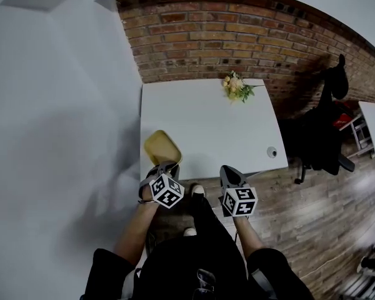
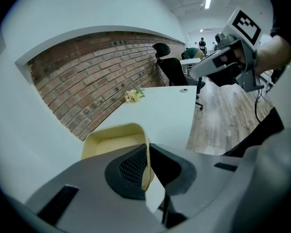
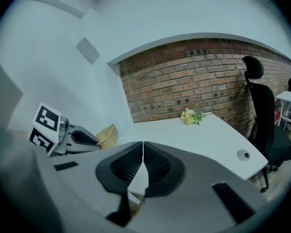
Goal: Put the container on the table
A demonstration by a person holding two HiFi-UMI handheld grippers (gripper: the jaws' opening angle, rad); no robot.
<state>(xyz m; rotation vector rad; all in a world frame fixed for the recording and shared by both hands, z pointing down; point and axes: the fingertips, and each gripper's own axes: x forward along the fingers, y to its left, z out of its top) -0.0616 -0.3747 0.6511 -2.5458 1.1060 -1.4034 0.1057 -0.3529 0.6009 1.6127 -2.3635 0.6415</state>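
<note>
White table before a brick wall.
Clamps the yellow container by its rim between the left gripper's jaws, tub just ahead of them at the table's near corner; shuts the right gripper's jaws together, empty; flowers far ahead.

I saw my right gripper with its jaws pressed together and nothing between them. To the left, the left gripper held a yellow container by the white table's left edge. Flowers lay near the brick wall, and a black office chair stood to the right.
</note>
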